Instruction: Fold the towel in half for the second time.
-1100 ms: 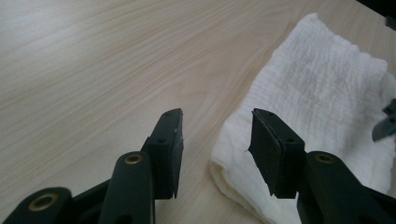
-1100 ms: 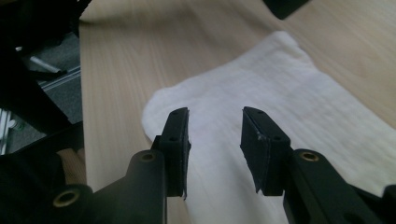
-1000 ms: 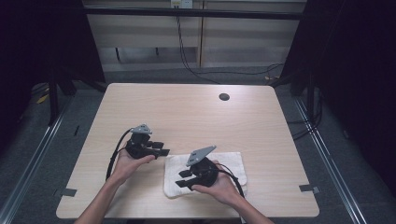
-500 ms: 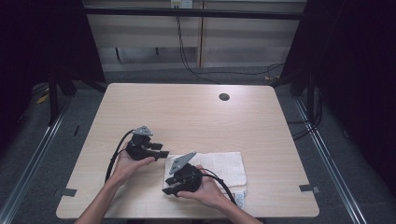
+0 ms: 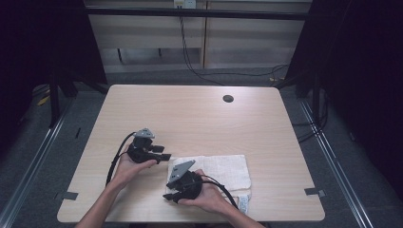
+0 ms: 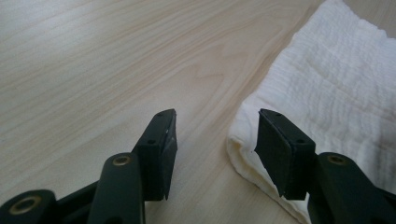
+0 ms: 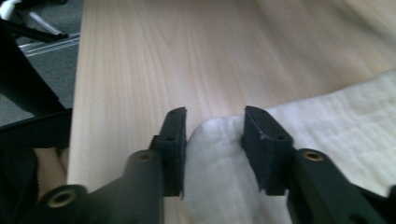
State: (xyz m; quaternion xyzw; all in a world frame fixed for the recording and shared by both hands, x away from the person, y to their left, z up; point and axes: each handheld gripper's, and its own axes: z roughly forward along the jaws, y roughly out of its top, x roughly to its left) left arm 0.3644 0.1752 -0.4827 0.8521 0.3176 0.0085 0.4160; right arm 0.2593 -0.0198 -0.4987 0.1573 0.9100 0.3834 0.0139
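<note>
Right gripper [image 7: 212,149] straddles the towel's [image 5: 223,166] near-left corner, jaws closing in but not yet pinching, while the left gripper [image 6: 215,140] waits apart at the far-left corner. Looks like grasping for a fold; next, both must clamp.

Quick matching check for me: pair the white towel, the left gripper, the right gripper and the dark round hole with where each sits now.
Things:
1 white towel
2 left gripper
3 right gripper
4 dark round hole

Places:
A far side of the table
B folded, near edge of the table
C jaws straddling a towel corner
D open beside the towel's edge

Pairs: 1-B, 2-D, 3-C, 4-A
</note>
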